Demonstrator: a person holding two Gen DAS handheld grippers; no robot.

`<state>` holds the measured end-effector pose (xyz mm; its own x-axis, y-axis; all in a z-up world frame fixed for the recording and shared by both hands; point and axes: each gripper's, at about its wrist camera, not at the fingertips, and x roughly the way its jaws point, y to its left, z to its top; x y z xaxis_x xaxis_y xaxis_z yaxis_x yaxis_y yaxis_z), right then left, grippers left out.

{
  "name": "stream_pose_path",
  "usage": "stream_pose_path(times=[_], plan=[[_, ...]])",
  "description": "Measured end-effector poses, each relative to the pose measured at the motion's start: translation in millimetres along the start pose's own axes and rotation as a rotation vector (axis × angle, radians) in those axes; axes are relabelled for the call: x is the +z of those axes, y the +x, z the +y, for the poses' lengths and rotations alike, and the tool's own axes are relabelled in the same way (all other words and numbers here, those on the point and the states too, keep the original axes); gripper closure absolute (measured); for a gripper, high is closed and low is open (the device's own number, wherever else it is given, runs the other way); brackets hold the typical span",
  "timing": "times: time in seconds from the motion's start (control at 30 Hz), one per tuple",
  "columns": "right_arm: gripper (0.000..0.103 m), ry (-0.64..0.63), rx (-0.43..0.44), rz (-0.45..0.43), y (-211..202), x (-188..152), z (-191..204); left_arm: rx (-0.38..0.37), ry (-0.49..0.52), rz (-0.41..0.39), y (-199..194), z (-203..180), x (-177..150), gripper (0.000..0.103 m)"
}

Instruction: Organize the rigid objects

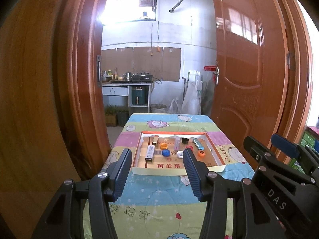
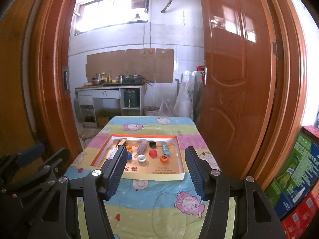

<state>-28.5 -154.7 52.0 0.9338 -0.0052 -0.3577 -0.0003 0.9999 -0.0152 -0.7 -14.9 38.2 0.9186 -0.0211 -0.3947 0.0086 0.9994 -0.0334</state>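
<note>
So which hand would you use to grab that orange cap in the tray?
Probably the right. The orange cap lies on the tray's right side, ahead of the open right tongs; the left tongs face the tray's left half.

The cloth (image 2: 151, 195) is striped in blue, yellow-green and pink, printed with cartoon sheep and red hearts. The tray (image 2: 139, 174) has a cream wall, an orange inner rim and a tan floor with red characters. In it lie caps: blue (image 1: 165, 153), white (image 2: 141, 158), red (image 2: 153, 153), black (image 2: 152, 144) and orange (image 2: 164, 159). The lighter (image 2: 165, 148) looks pale blue. The doors (image 2: 237, 79) are glossy red-brown.
</note>
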Motion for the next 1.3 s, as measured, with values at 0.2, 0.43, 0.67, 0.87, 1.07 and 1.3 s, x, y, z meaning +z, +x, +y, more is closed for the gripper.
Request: stream_pose_path(times=[0.2,0.43,0.67,0.87,1.07,1.3], plan=[[0.041,-0.005,0.0,0.006,-2.8,-1.2,3.1,0.002,-0.003,0.01,-0.6,2.6,0.5,0.05],[0.041,-0.006,0.009,0.022,-3.9,-3.0,2.6,0.003,0.0,0.022,1.3,4.0,-2.9,0.05],[0.041,-0.004,0.014,0.041,-3.1,-6.9,1.6,0.002,0.006,0.036,1.0,5.0,-6.3,0.05],[0.041,-0.003,0.012,0.042,-3.6,-6.9,0.3,-0.002,0.011,0.047,1.2,4.0,-7.6,0.05],[0.041,-0.001,0.014,0.052,-4.3,-8.2,-1.4,-0.002,0.016,0.056,1.0,3.4,-9.4,0.05],[0.041,-0.002,0.014,0.053,-5.3,-8.7,-1.5,-0.001,0.018,0.058,-0.6,3.1,-11.4,0.05]])
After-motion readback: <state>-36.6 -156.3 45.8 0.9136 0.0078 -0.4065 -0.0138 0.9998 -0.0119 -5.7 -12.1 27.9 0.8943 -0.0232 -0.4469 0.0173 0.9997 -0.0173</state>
